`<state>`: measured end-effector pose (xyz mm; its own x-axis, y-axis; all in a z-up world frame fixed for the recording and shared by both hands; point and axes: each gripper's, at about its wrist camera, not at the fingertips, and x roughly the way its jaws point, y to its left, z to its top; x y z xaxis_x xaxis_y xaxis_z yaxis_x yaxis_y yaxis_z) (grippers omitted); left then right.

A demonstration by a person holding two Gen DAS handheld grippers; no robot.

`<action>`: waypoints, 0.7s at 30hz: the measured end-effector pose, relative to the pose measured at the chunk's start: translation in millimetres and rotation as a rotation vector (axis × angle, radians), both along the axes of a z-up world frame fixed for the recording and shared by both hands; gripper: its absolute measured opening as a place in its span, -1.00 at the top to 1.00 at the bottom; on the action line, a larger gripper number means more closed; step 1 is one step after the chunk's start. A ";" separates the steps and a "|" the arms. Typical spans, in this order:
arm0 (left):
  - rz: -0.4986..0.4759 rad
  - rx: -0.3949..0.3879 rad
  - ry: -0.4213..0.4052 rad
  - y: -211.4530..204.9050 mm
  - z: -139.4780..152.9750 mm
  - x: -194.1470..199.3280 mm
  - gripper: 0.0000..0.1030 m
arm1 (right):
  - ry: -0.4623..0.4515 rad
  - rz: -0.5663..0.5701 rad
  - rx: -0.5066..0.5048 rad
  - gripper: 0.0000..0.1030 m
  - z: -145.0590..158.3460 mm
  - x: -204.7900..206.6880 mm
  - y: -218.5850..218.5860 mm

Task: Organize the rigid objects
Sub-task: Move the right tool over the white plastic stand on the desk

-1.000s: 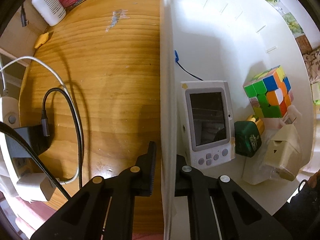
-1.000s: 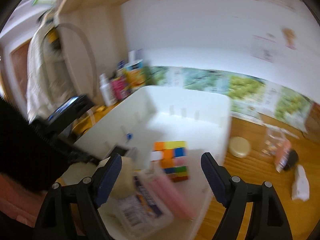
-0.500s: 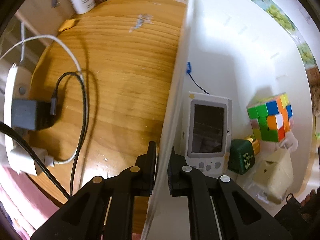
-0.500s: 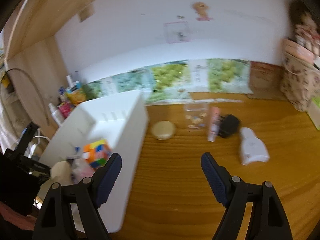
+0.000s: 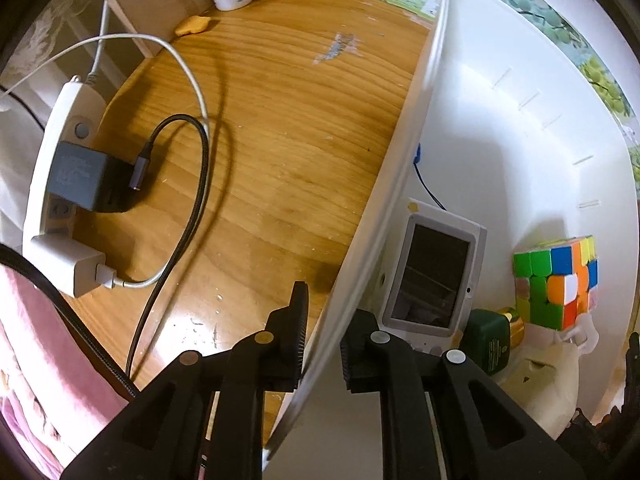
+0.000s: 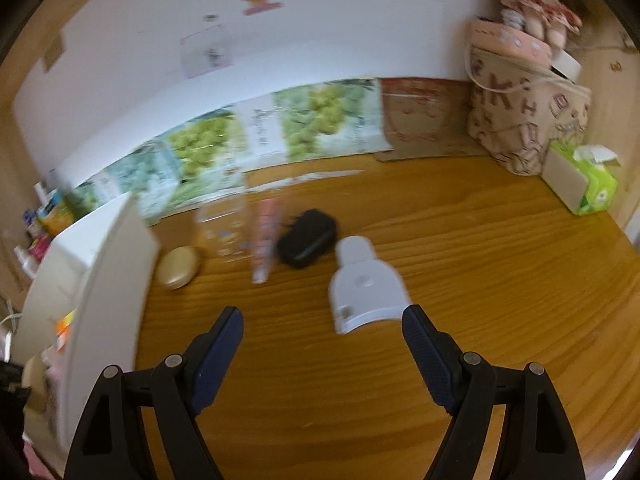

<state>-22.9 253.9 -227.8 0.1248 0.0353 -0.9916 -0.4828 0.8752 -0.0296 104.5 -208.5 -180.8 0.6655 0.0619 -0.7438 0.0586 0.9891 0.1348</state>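
Through the left wrist view, our left gripper (image 5: 322, 354) straddles the side wall of the white plastic storage bin (image 5: 372, 216), one finger outside and one inside; whether it pinches the wall we cannot tell. The bin already holds a white handheld device with a dark screen (image 5: 434, 276), a multicoloured puzzle cube (image 5: 554, 282) and a green box (image 5: 488, 340). A power strip with chargers and cables (image 5: 68, 184) lies on the wooden table (image 5: 280, 152). Through the blurred right wrist view, our right gripper (image 6: 322, 340) hangs empty, fingers spread wide, near a white plastic bottle-shaped piece (image 6: 364, 284). A black case (image 6: 306, 238), pink tube (image 6: 264, 240), clear container (image 6: 222, 228) and gold lid (image 6: 178, 266) remain unsorted, clustered together beyond it.
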 end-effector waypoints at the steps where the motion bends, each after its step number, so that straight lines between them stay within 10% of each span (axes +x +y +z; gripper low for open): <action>1: 0.004 0.005 0.000 -2.0 -0.3 -1.4 0.70 | 0.008 -0.011 -0.003 -0.59 -2.7 4.1 -4.3; 21: 0.078 0.015 0.011 -2.1 3.7 10.4 0.57 | 0.126 -0.007 -0.027 -0.51 -47.1 56.5 -23.9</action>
